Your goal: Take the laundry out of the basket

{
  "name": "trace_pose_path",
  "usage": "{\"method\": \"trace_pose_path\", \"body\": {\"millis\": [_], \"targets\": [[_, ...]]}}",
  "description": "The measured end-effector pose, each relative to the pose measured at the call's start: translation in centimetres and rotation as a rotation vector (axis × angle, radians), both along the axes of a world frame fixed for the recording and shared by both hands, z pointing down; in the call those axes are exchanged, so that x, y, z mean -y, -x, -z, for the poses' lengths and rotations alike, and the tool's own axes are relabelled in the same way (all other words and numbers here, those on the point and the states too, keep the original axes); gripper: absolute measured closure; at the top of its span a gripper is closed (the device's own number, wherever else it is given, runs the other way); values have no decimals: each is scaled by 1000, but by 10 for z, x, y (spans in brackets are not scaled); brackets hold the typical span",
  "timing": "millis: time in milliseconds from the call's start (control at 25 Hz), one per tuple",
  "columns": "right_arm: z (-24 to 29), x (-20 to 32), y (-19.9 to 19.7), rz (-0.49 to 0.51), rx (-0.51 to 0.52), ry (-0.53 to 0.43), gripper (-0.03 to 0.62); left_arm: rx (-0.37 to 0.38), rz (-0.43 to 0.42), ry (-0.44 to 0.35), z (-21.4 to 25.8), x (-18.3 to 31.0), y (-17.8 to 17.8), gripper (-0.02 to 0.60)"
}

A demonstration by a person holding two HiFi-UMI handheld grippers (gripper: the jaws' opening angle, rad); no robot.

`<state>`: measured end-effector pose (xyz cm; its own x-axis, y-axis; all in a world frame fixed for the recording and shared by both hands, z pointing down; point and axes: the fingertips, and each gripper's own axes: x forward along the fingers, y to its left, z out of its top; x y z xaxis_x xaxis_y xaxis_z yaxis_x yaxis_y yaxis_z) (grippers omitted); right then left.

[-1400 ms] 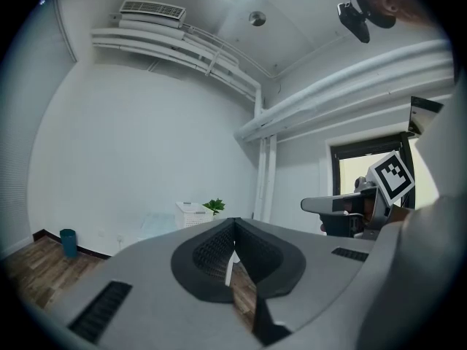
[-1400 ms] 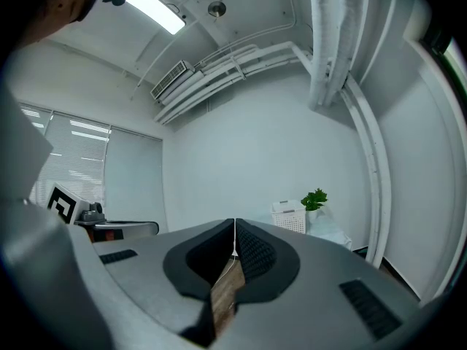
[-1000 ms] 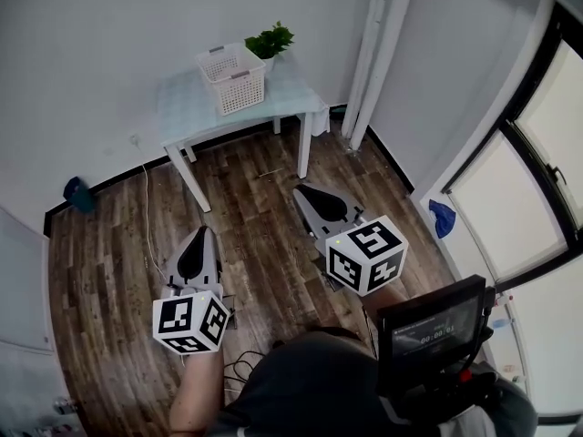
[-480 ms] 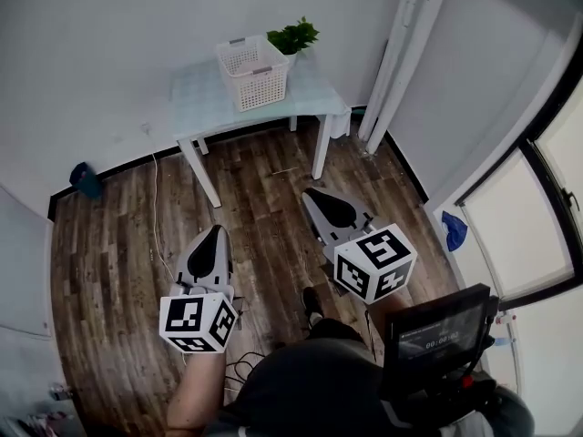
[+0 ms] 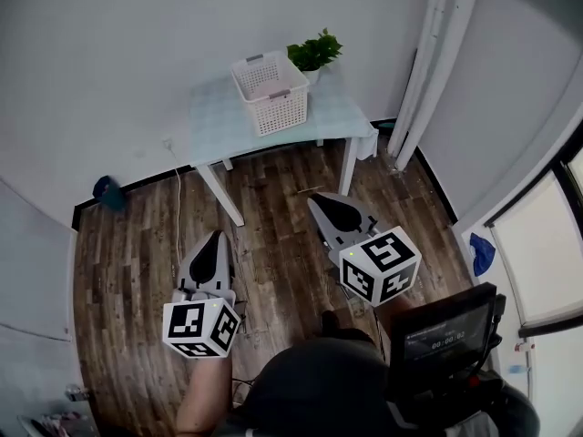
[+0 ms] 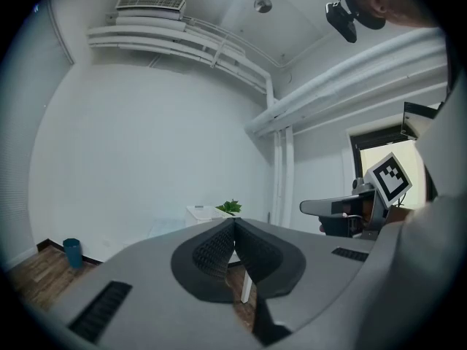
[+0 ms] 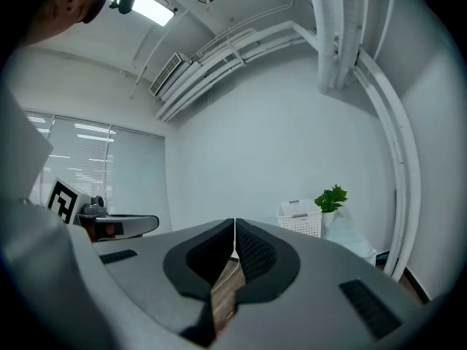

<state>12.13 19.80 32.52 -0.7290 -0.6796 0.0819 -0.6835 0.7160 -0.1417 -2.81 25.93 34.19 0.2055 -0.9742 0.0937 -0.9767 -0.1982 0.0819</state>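
A white slatted laundry basket (image 5: 271,91) stands on a small pale table (image 5: 214,127) against the far wall; something pale pink shows inside it. The same basket (image 6: 203,214) is small and distant in the left gripper view and in the right gripper view (image 7: 300,218). My left gripper (image 5: 215,238) is held level over the wood floor, its jaws shut and empty. My right gripper (image 5: 316,202) is held level too, shut with nothing between its tips (image 7: 233,224). Both are well short of the table.
A green potted plant (image 5: 315,51) stands on the table behind the basket. White pipes (image 5: 428,62) run down the wall at right. A blue bin (image 5: 108,192) sits by the left wall, a cable (image 5: 177,198) trails on the floor, and a window (image 5: 547,271) is at right.
The table and basket have come closer and shifted right in the head view as the person walks toward them. Both grippers have advanced with the person, still shut.
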Motion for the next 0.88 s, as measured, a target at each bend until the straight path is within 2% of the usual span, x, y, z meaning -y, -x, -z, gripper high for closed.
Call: {"method": "trace_pose_path", "body": {"millis": [520,880], "targets": [[-12,131,-50,26,40,35,576,41,-1,47,-9,129,-49,572],[-27,205,-35,35,53,60,576,54,-20,83,-21,199,-44,572]]}}
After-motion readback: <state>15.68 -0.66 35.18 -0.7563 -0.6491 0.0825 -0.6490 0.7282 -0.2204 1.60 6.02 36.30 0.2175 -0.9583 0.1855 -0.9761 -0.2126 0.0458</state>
